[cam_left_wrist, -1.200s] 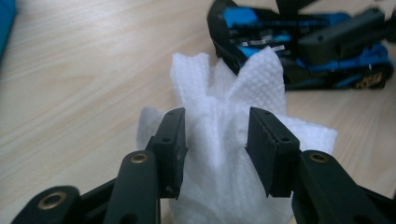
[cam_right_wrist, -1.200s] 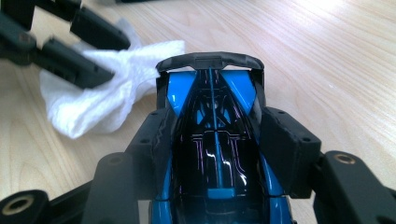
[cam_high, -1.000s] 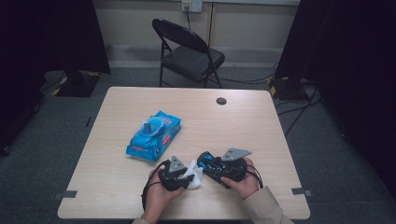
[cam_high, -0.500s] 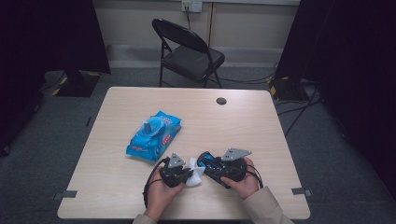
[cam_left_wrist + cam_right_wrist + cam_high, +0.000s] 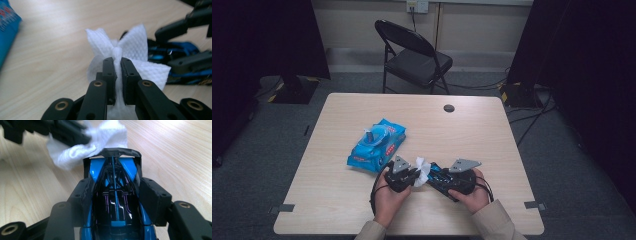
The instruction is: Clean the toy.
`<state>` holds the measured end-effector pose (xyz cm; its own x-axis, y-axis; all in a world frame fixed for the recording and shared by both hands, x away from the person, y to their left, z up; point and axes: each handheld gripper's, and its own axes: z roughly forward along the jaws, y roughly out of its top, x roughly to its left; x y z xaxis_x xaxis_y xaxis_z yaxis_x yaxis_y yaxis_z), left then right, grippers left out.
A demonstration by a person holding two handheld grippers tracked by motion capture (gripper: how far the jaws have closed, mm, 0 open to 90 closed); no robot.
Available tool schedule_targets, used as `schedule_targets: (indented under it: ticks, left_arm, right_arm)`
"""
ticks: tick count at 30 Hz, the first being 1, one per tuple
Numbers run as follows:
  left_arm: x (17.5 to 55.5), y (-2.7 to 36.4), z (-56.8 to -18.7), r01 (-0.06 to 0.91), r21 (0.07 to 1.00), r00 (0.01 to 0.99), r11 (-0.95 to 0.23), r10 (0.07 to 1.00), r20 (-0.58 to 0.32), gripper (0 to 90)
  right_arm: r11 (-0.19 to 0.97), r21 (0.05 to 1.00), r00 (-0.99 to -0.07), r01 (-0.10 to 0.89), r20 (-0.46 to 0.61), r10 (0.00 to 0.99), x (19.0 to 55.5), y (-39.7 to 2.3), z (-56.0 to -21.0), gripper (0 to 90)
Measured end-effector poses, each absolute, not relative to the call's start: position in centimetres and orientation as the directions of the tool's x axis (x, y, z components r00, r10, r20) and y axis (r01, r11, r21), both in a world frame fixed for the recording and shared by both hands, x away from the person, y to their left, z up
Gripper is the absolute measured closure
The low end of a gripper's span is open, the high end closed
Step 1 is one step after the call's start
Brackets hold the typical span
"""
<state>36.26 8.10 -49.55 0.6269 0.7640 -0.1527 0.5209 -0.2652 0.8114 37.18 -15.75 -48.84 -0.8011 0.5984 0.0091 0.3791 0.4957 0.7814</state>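
Note:
My left gripper (image 5: 117, 61) is shut on a bunched white wipe (image 5: 140, 45); its jaws have just been closing, and the cloth is pinched between the pads. My right gripper (image 5: 115, 190) is shut on a blue and black toy car (image 5: 115, 195), with one jaw at each flank. The wipe (image 5: 100, 137) lies against the car's far end. In the high view both grippers meet near the table's front edge: the left gripper (image 5: 412, 175), the wipe (image 5: 419, 170) and the toy car (image 5: 443, 179) in the right gripper (image 5: 439, 176).
A blue pack of wipes (image 5: 376, 142) lies on the wooden table (image 5: 472, 130), just behind and to the left of my hands. A dark round cap (image 5: 449, 108) sits near the far edge. A black folding chair (image 5: 414, 52) stands beyond the table.
The left gripper's jaws have closed on the wipe, and the wipe has shifted a little away from the front edge, up against the car. The right hand has kept still.

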Motion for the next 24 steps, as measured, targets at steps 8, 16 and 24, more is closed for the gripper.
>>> schedule_targets:
  ticks: [8, 16, 24]
  left_arm:
    - [35.9, 7.8, -50.5, 0.548, 0.777, 0.646, -0.310, 0.747, -0.157, 78.0]
    - [35.4, 7.0, -50.5, 0.550, 0.768, 0.646, -0.328, 0.750, -0.142, 82.2]
    - [34.9, 6.4, -50.2, 0.556, 0.753, 0.654, -0.353, 0.745, -0.134, 82.9]
  right_arm:
    - [0.496, 0.781, -0.802, 0.379, 0.010, 0.597, 37.2, -15.8, -48.8, 44.5]
    - [0.497, 0.779, -0.800, 0.383, 0.011, 0.600, 37.2, -15.7, -48.8, 44.5]
    - [0.499, 0.778, -0.800, 0.382, 0.009, 0.600, 37.2, -15.7, -48.8, 44.5]
